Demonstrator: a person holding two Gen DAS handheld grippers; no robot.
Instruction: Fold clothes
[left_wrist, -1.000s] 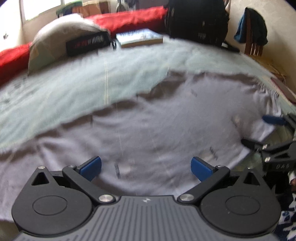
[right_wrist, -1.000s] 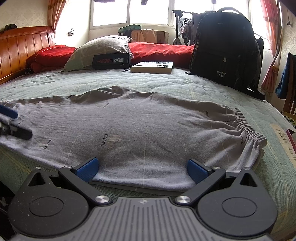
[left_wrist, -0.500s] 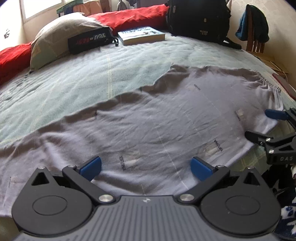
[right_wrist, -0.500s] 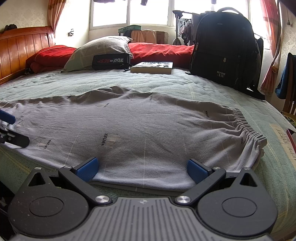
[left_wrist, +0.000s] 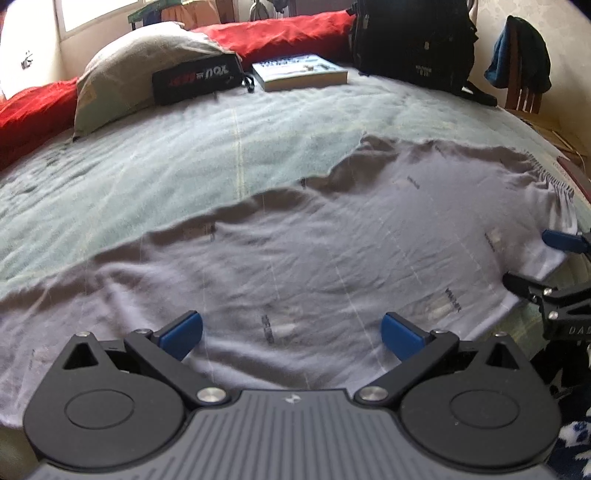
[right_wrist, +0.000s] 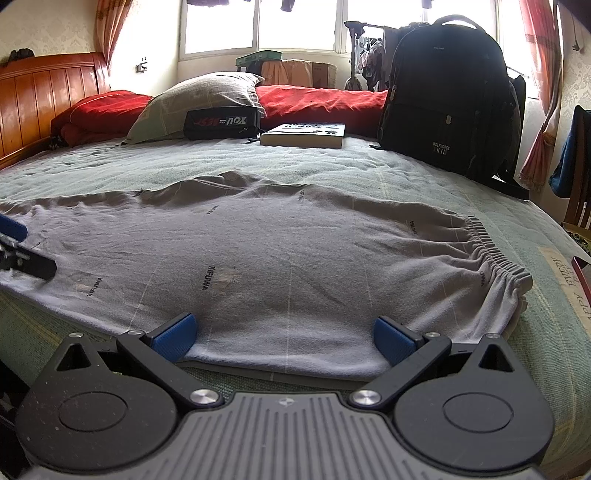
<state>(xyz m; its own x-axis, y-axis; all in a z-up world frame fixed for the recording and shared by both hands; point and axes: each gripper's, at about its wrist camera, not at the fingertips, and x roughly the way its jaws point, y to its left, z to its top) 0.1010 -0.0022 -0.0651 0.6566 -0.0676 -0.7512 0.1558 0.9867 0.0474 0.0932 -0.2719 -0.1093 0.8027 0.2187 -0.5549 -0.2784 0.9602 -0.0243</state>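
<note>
Grey trousers with small printed logos lie spread flat on the green bedspread; in the right wrist view the same trousers show their elastic waistband at the right. My left gripper hovers open over the cloth near its front edge, holding nothing. My right gripper stands open at the near hem, its blue pads straddling the edge without pinching it. The right gripper also shows in the left wrist view at the far right; the left gripper's finger enters the right wrist view at the left.
At the back of the bed lie a pillow, a black pouch, a book, a red blanket and a black backpack. A wooden headboard stands left; a chair with clothes stands right.
The left gripper has drawn back and risen, so more of the trousers and bed shows. The right gripper has stayed put. Both remain open.
</note>
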